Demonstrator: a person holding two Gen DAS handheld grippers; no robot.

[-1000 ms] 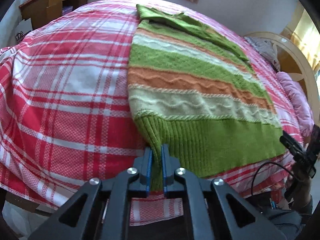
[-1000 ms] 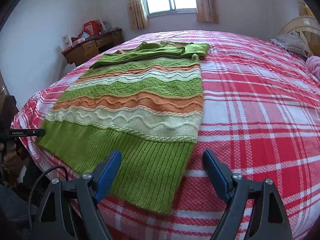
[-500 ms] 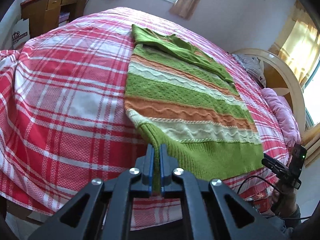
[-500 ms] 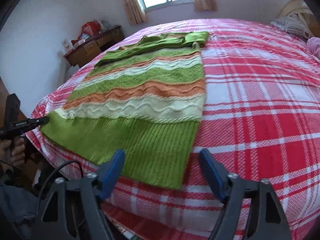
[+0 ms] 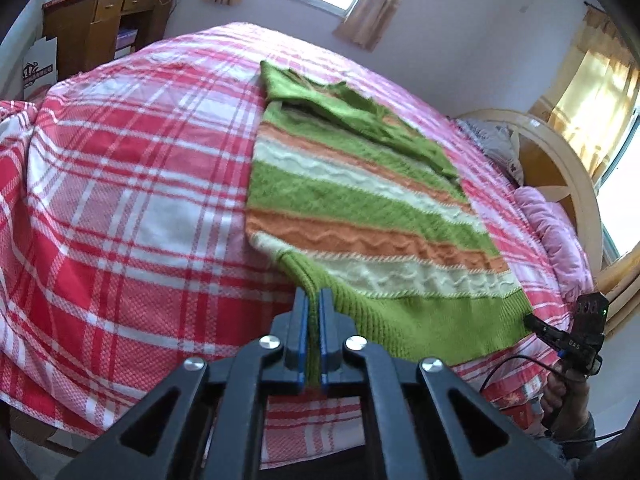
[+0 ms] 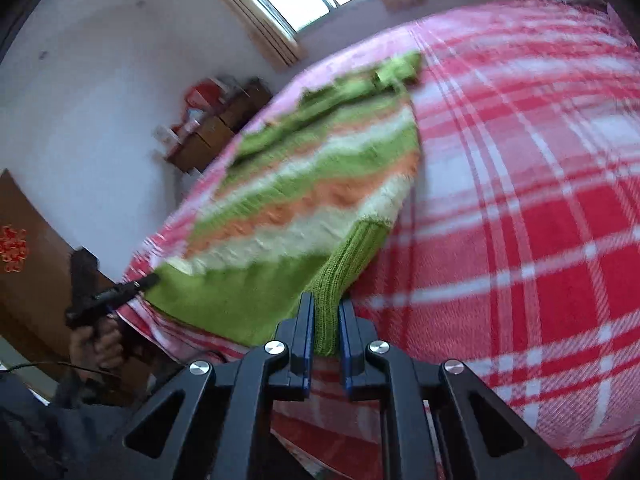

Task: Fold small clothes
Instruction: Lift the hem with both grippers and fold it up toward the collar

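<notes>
Now both grippers, left gripper [image 5: 313,334] and right gripper [image 6: 323,338], pinch the sweater [image 5: 360,204] hem.

Striped knit sweater [image 5: 360,216] flat, hem corners lifted

Sweater [image 5: 360,216] lies on the bed [image 5: 120,200], hem nearest; left gripper [image 5: 313,300] at its left hem corner, right gripper [image 6: 324,312] at the right; cabinet [image 5: 92,24] behind-left.
</notes>
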